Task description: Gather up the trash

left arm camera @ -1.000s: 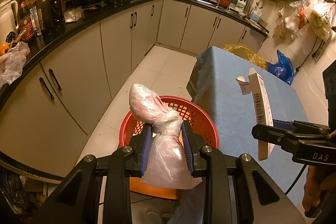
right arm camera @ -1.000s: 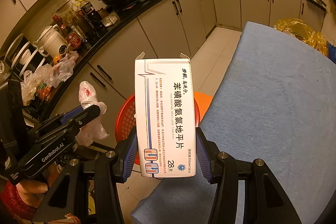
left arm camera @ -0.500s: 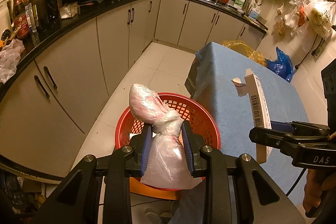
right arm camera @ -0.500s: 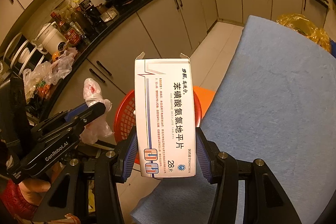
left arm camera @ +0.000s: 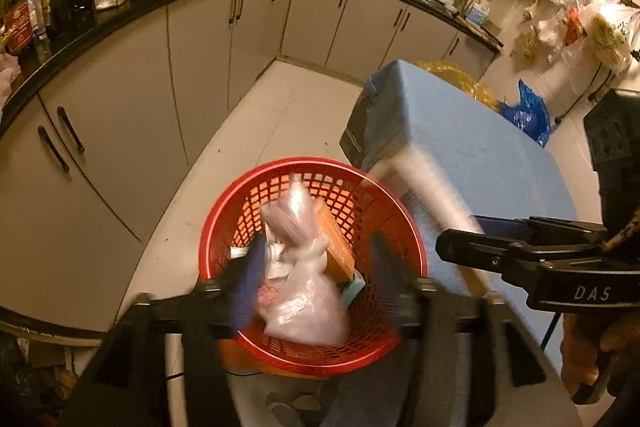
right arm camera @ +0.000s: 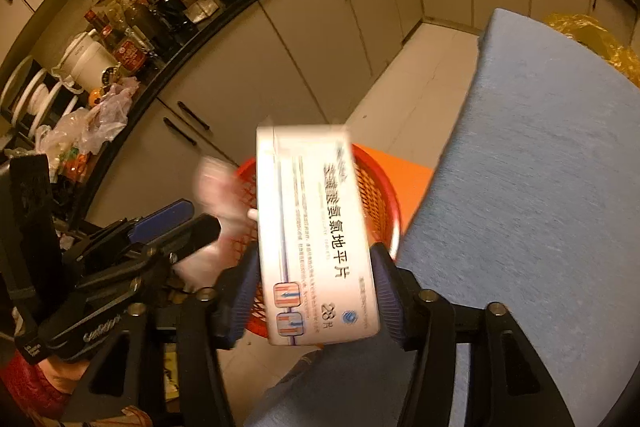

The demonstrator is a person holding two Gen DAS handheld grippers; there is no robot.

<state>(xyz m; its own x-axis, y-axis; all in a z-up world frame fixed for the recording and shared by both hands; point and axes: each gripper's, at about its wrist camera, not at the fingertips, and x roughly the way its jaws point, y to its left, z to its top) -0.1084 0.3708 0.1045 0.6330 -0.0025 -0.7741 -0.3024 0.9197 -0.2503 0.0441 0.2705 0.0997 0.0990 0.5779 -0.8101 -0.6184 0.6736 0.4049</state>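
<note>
Both my left gripper (left arm camera: 316, 267) and right gripper (right arm camera: 314, 291) are opening now, so the plastic bag (left arm camera: 300, 291), gripped a moment ago, falls into the red basket (left arm camera: 216, 227) at lower centre, and the white box (right arm camera: 316, 239) slips free after it.

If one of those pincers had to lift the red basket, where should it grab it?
I'd pinch the red basket by its rim, coming from above with one finger inside and one outside. The rim is a thin solid band, while the round body looks too wide for the jaws. The bare far side seems best, away from the plastic bag inside.
</note>
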